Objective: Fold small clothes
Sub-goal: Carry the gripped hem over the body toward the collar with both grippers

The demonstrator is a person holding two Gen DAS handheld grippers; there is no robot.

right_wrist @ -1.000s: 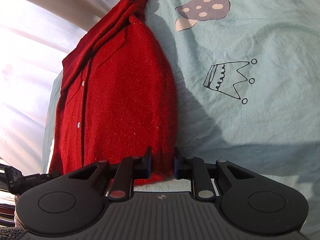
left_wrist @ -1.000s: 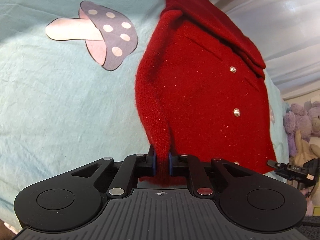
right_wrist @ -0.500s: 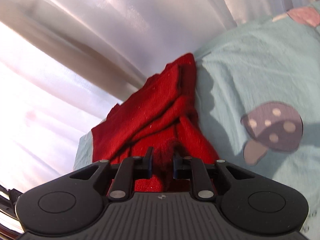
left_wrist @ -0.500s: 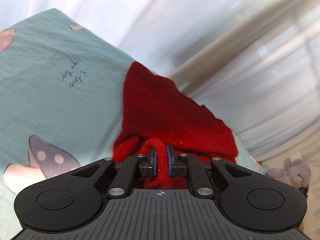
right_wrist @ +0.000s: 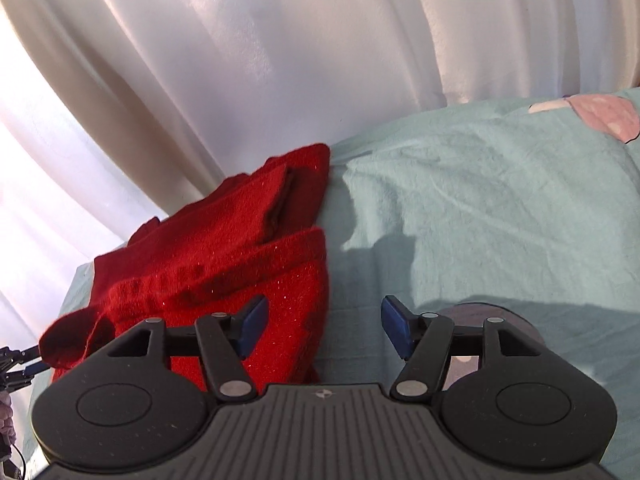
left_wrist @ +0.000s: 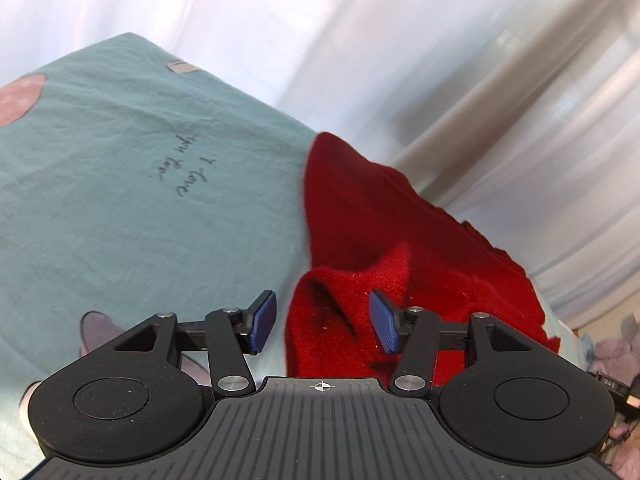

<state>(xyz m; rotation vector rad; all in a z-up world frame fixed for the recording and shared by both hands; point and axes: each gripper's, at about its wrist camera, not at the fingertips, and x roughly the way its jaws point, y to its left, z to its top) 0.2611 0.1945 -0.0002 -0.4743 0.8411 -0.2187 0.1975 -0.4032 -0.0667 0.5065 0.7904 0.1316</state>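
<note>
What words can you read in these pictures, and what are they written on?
"I love you too": handwriting printed on the teal bedsheet, upside down in the left wrist view; the last words are hard to make out.
Small display at the right edge: digits too blurred to read.
Right wrist view: no text.

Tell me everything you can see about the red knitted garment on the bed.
The red knitted garment is deep red, fuzzy wool-like knit with tiny glints. It lies folded over itself in several layers on the teal bedsheet, near the edge beside the white curtain. One rolled tube-like part, probably a sleeve, opens toward the left gripper. No buttons show. Both the left gripper and the right gripper are open; neither holds the garment.
</note>
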